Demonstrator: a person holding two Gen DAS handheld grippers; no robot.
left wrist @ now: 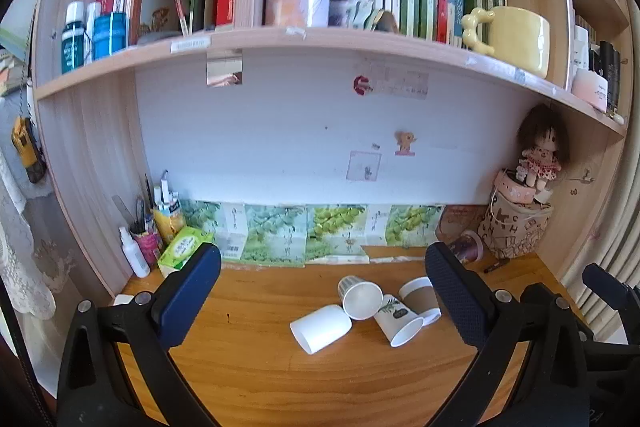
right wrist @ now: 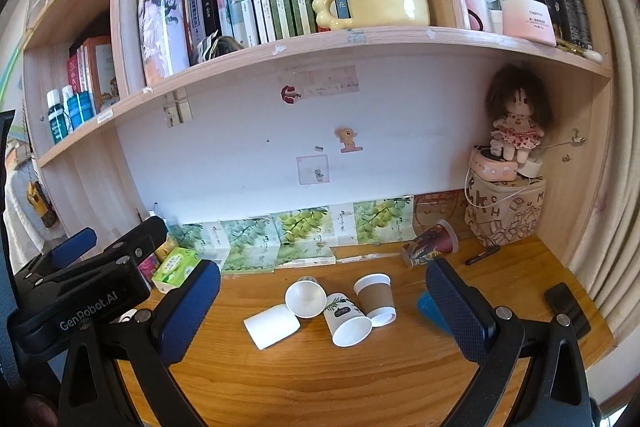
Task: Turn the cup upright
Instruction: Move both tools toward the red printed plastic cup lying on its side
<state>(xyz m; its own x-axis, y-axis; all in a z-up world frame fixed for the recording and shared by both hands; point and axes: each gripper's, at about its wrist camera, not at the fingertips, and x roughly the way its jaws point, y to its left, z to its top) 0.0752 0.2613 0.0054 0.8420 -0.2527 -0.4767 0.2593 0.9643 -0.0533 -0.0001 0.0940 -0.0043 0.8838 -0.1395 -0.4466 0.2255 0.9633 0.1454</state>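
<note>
Several paper cups lie in a cluster on the wooden desk (left wrist: 248,359). A plain white cup (left wrist: 321,327) (right wrist: 272,325) lies on its side. A striped cup (left wrist: 359,295) (right wrist: 306,297) lies with its mouth toward me. A leaf-print cup (left wrist: 399,321) (right wrist: 347,323) lies on its side. A brown-sleeved cup (left wrist: 420,301) (right wrist: 375,298) stands mouth down. A dark printed cup (right wrist: 430,245) (left wrist: 466,247) lies near the back wall. My left gripper (left wrist: 322,291) is open above the desk, short of the cups. My right gripper (right wrist: 322,293) is open and empty too.
A green tissue box (right wrist: 176,267) and pen pots (left wrist: 148,231) stand at the back left. A printed bag (right wrist: 506,213) with a doll stands at the back right. A black phone (right wrist: 568,309), a marker (right wrist: 482,255) and a blue object (right wrist: 430,309) lie on the right.
</note>
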